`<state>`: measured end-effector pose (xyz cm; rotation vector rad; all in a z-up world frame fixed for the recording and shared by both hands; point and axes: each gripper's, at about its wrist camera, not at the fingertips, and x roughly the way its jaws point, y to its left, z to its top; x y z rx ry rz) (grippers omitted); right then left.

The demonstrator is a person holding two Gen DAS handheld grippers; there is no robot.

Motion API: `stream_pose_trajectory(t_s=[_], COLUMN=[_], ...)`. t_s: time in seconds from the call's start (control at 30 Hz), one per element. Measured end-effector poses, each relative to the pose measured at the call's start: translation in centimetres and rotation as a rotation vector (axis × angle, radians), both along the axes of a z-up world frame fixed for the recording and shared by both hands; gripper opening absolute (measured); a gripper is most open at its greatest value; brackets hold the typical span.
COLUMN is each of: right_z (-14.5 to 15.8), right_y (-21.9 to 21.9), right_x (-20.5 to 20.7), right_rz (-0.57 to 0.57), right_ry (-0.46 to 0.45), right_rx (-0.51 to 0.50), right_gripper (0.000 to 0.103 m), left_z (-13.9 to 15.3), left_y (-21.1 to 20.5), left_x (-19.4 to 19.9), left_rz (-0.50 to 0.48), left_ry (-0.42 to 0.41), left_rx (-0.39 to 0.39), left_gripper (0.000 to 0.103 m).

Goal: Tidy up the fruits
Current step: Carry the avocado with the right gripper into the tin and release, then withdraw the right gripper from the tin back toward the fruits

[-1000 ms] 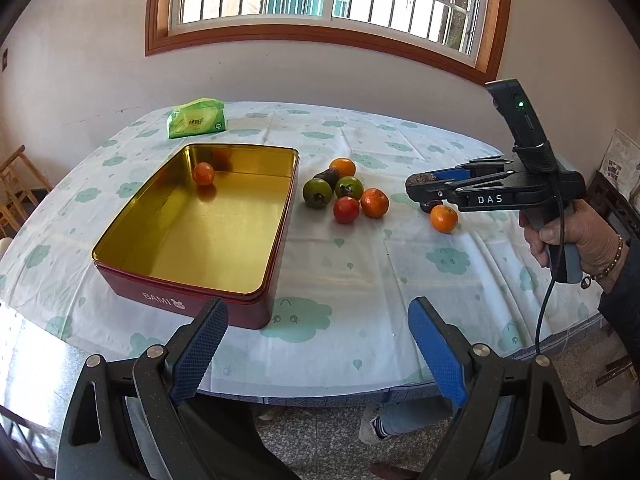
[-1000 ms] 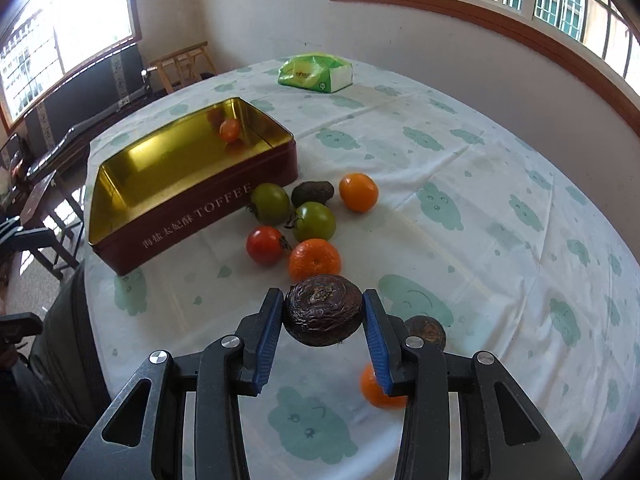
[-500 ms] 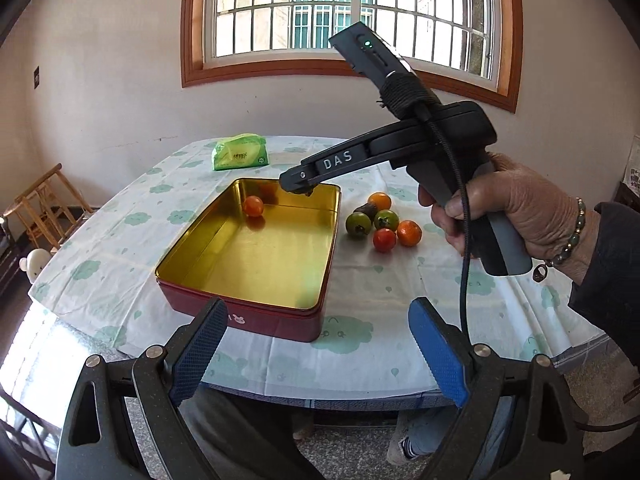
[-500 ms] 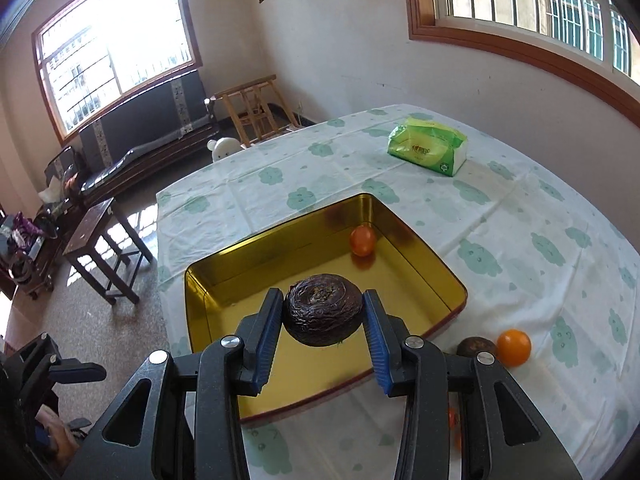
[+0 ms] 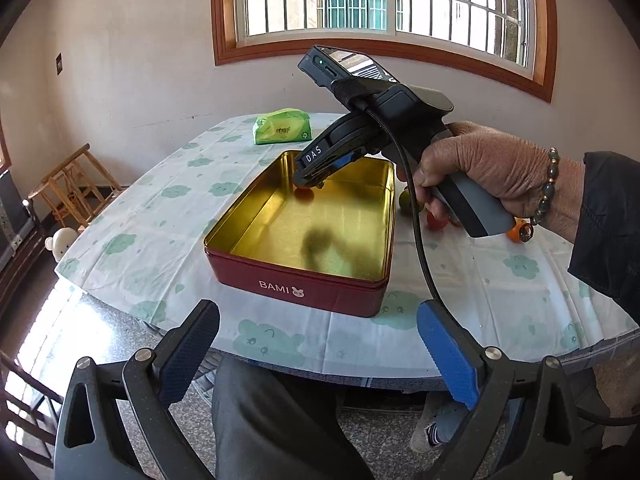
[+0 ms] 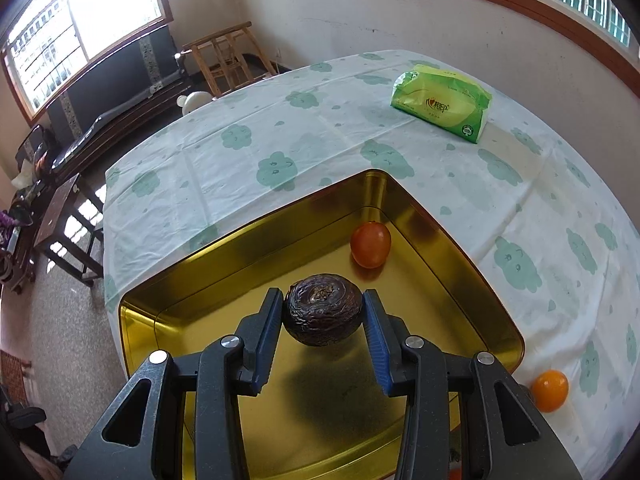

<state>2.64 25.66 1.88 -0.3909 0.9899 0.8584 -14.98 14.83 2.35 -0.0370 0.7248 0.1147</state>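
A red tin (image 5: 296, 276) with a gold inside (image 6: 224, 280) lies on the clouded tablecloth. In its far corner rests one orange-red fruit (image 6: 370, 244). My right gripper (image 6: 323, 307) is shut on a dark wrinkled round fruit (image 6: 323, 320) and hangs above the tin's floor. In the left wrist view a hand (image 5: 480, 176) holds that gripper (image 5: 308, 178), which points down into the tin. My left gripper (image 5: 316, 312) hovers before the table's near edge. Its jaws are opening and hold nothing.
Loose fruit lies right of the tin: a green one (image 5: 406, 200), a red one (image 5: 436, 220) and an orange (image 6: 550, 390). A green tissue pack (image 6: 442, 106) sits at the table's far side. A wooden chair (image 5: 72, 184) stands left of the table.
The right gripper carried the dark fruit from the loose fruit on the right to above the tin. The left gripper drew back from the table and its jaws spread a little wider.
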Motion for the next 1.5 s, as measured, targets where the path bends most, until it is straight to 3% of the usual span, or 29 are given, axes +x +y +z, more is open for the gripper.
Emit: stream_pose_trajectory(t_s=[0.53, 1.03, 1.27, 1.5], right_z=[-1.8, 0.1, 3.3, 4.7], right_y=[3.2, 2.5, -1.4, -10.4], right_x=[1.4, 1.2, -1.1, -5.1], right_rz=[-0.053, -0.085, -0.105, -0.168], right_ry=[0.048, 0.017, -0.034, -0.095], right_rx=[-0.050, 0.090, 0.246, 0.340], right_gripper=[0.042, 0.044, 0.048, 0.053], left_z=[-1.4, -2.1, -2.1, -1.9], left_y=[1.5, 1.8, 1.4, 0.3], left_x=[0.3, 0.4, 0.5, 0.5], left_rz=[0.038, 0.057, 0.053, 0.030], left_ry=[0.059, 0.102, 0.109, 0.109], left_rx=[-0.036, -0.046, -0.034, -0.012], left_gripper=[0.098, 0.098, 0.098, 0.098])
